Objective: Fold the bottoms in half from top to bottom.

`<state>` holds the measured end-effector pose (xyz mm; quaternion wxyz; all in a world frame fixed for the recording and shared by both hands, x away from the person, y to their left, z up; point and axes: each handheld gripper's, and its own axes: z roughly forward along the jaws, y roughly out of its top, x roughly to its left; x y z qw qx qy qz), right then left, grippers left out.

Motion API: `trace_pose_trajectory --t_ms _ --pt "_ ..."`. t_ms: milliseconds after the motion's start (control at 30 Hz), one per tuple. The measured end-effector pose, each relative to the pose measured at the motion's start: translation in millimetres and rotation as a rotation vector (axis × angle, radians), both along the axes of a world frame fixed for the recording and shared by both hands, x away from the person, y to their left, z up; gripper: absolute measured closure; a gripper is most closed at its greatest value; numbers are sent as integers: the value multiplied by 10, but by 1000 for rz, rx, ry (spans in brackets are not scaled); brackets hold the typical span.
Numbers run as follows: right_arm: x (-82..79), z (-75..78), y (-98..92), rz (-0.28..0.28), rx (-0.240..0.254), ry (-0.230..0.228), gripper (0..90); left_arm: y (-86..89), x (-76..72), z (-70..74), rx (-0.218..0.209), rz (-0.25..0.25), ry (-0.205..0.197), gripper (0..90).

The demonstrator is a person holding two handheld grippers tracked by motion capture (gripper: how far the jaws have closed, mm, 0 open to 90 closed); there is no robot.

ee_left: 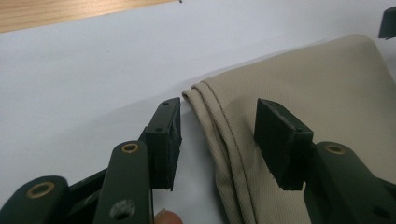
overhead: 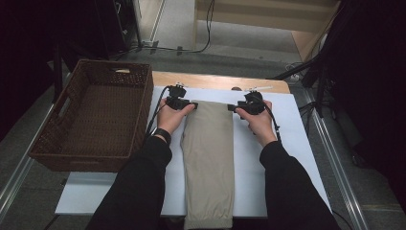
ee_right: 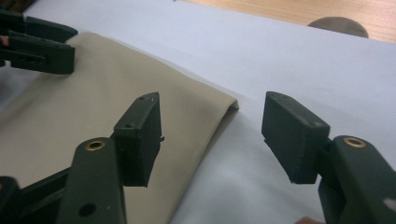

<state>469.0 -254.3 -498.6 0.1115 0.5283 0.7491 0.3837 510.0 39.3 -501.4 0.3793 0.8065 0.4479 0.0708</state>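
A beige garment (overhead: 208, 153), folded into a long strip, lies down the middle of a white sheet (overhead: 292, 143). My left gripper (overhead: 178, 101) is at its far left corner and my right gripper (overhead: 249, 104) at its far right corner. In the left gripper view the left gripper (ee_left: 219, 121) is open, its jaws either side of the garment's layered edge (ee_left: 210, 116), pads apart from the cloth. In the right gripper view the right gripper (ee_right: 212, 109) is open around the garment's corner (ee_right: 224, 105), without pressing on it.
A dark wicker basket (overhead: 110, 65) stands left of the sheet, close to my left forearm. A wooden table edge (overhead: 215, 79) runs beyond the sheet. The left gripper's jaw (ee_right: 37, 44) reaches over the garment at the top left of the right gripper view.
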Motion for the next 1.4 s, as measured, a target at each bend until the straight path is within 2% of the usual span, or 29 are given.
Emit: trace_pose_trajectory --t_ms 33,67,100,167,300,367,400,467,567,600,633,667,733,800,967,1067,1133,1267,1367,1400 --pt "19 -18 23 7 -21 4 372 -9 3 -10 6 2 -7 510" --pt "19 -18 23 7 -21 4 372 -9 3 -10 6 2 -7 511" --pt "47 -65 72 19 -73 6 380 0 15 -27 -4 1 -11 512" --pt "64 -100 97 19 -94 16 389 3 24 -35 -17 6 -10 514" --pt "82 -151 122 17 -102 6 419 -1 25 -42 -6 6 -23 549" --pt "90 -156 134 25 -102 -4 465 2 27 -45 -18 1 -15 587" --pt "90 -159 147 32 -92 -5 481 -3 22 -51 -25 -7 -8 627" --pt "94 -164 164 52 -91 -11 542 -27 5 -49 -5 -16 -18 656" --pt "99 -175 159 56 -71 -13 619 -31 0 -49 1 -26 -14 720" --pt "99 -175 159 56 -71 -13 619 -31 0 -49 1 -26 -14 744" --pt "103 -186 140 53 -45 -7 708 -31 -5 -45 11 -34 -9 819" --pt "102 -190 132 57 -27 5 766 -33 -6 -44 9 -28 -2 834" --pt "98 -206 129 60 12 23 812 -49 -18 -39 22 -29 -8 856" --pt "90 -205 131 59 18 30 829 -57 -28 -31 38 -38 -18 864" --pt "63 -165 170 78 -50 10 853 -28 -34 -21 30 -40 -14 876" --pt "67 -157 165 77 -54 11 857 -31 -34 -5 34 -34 -24 879" --pt "81 -134 152 69 -45 17 861 -23 -28 31 11 -28 -39 881" --pt "99 -75 126 76 -47 11 863 -27 -14 91 12 -35 -57 883" --pt "124 57 113 76 -58 -11 863 -47 18 215 17 -34 -88 884" --pt "131 99 113 76 -63 -18 863 -47 18 215 17 -34 -88 884"
